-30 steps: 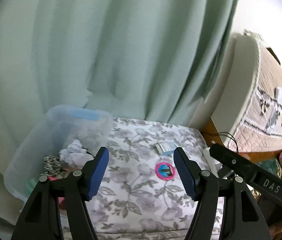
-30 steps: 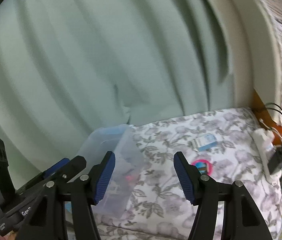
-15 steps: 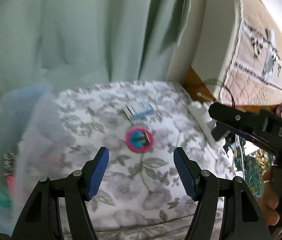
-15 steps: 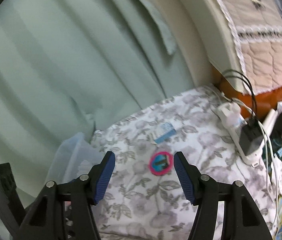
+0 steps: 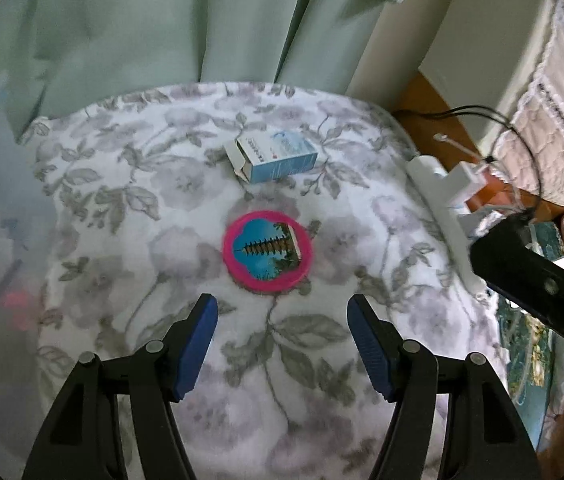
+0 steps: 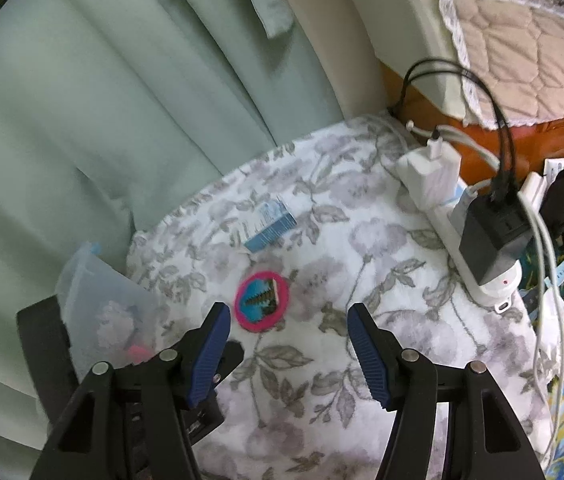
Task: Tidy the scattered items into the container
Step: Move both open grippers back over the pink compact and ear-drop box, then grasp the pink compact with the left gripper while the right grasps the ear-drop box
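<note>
The pink-rimmed disc lies flat on the floral cloth, just ahead of the left gripper, whose jaws stand wide and empty. The small blue box sits beyond it; the clear container is off to the left. The right gripper is wide and empty too. Risks: pads may skid off so thin a disc or pinch up cloth, and both grippers may collide over it

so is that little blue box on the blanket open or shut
Open. The small blue box lies on its side on the floral blanket, and its white end flap stands folded out at the left end.
</note>
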Demonstrator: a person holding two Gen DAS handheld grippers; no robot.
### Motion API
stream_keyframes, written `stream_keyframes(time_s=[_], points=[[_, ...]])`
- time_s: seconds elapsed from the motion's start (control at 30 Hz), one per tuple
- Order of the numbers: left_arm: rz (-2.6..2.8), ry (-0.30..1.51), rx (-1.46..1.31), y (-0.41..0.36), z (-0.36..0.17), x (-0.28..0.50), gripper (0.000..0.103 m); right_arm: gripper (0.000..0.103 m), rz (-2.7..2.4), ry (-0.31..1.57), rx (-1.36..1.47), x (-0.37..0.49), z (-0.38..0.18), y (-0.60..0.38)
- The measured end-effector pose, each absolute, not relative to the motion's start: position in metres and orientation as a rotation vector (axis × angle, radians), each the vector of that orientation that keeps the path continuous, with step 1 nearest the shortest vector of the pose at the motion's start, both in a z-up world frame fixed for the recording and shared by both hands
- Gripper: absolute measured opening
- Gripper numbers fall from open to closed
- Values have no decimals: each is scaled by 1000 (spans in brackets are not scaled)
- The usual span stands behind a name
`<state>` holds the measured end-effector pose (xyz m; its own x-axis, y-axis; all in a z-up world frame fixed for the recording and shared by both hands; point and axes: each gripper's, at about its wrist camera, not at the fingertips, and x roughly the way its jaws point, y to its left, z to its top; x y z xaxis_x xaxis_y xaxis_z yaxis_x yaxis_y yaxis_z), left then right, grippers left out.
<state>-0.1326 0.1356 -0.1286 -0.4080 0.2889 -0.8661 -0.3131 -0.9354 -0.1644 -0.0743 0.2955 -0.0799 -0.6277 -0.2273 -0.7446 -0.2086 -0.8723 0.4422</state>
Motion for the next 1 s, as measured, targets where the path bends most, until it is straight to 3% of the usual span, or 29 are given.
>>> stream_keyframes(time_s=[0.27,0.6,1.0], points=[[2382,133,-1528,150,-168,-165,68,65,-2704,-789,1430,-91,-100,302],[2411,215,-1454,162,-175,-176,74,65,-2695,-786,1511,-106,-119,308],[2535,6,-1476,113,-174,-196,74,65,-2683,-668,1513,-141,-123,294]])
